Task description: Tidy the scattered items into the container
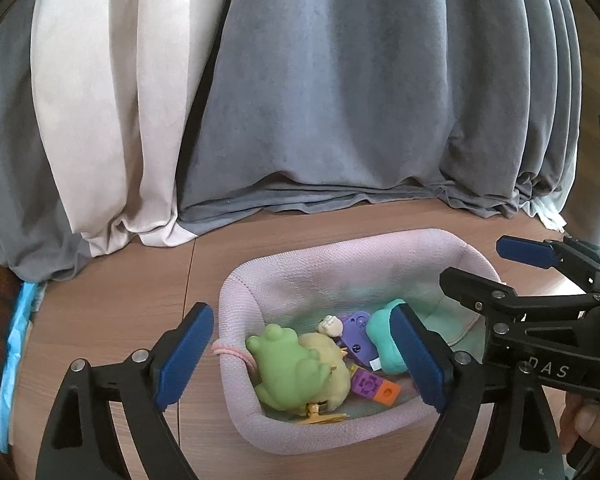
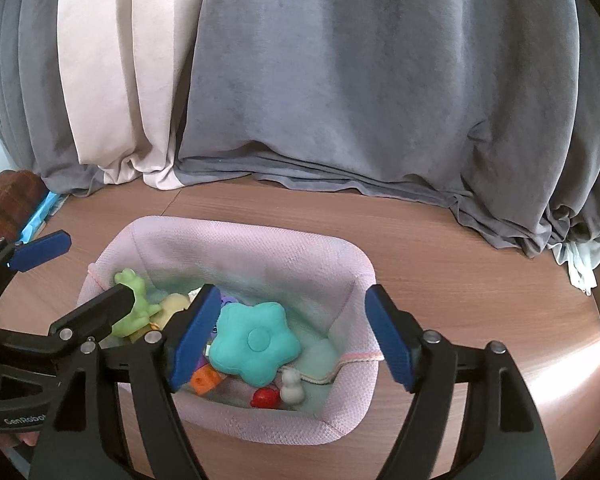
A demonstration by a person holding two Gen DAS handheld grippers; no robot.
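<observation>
Tools: left tool [image 1: 302,364] and right tool [image 2: 290,338] both stand open and empty, each straddling an end wall of the pink basket [image 1: 340,248]. Toys lie directly below them: green frog [image 1: 286,368] left, teal star [image 2: 256,340] right. No stray items show on the worktop [image 2: 460,248] beyond.

Left tool [image 1: 304,360] is pointing downward, jaws standing wide apart, nothing pressed between the blue pads. Right tool [image 2: 290,338] is angling down alongside it, jaws also spread, gripping nothing. A thumb [image 1: 590,420] is showing at the right tool's handle.
</observation>
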